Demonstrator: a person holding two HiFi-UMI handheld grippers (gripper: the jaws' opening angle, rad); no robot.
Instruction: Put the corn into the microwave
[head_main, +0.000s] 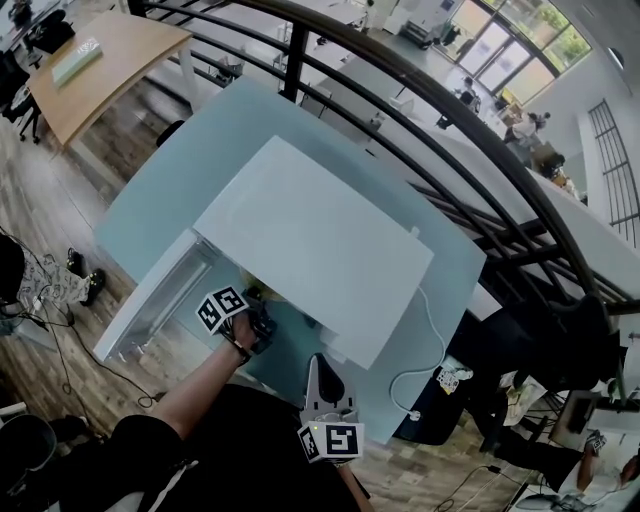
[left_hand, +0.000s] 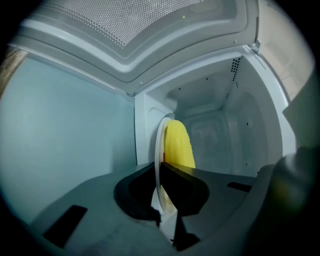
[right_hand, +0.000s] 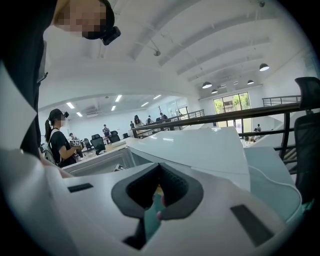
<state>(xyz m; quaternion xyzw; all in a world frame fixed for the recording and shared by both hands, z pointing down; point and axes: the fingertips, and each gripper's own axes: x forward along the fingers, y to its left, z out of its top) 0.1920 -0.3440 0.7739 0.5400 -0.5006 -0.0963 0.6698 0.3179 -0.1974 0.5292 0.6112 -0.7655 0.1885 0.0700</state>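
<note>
While right gripper (right_hand: 157, 195) hangs closed and empty, left gripper (left_hand: 161, 172) clamps plate (left_hand: 159, 140) carrying corn (left_hand: 179, 145) inside microwave (left_hand: 220, 115).

Microwave (head_main: 310, 250) casing: smooth white with a satin sheen, looks like painted metal. Its open door (left_hand: 130, 25) has a perforated, dotted mesh panel. Cavity walls are smooth white and faintly glossy. Corn (left_hand: 179, 145) inside the microwave: yellow, pebbly, matt. Plate (left_hand: 159, 150) at the microwave mouth: thin, white, smooth rim. Left gripper (left_hand: 161, 172) shell: matt grey plastic. Table (head_main: 150, 200) under the microwave: pale teal, smooth. Railing (head_main: 450, 130) behind the microwave: dark metal bars.
</note>
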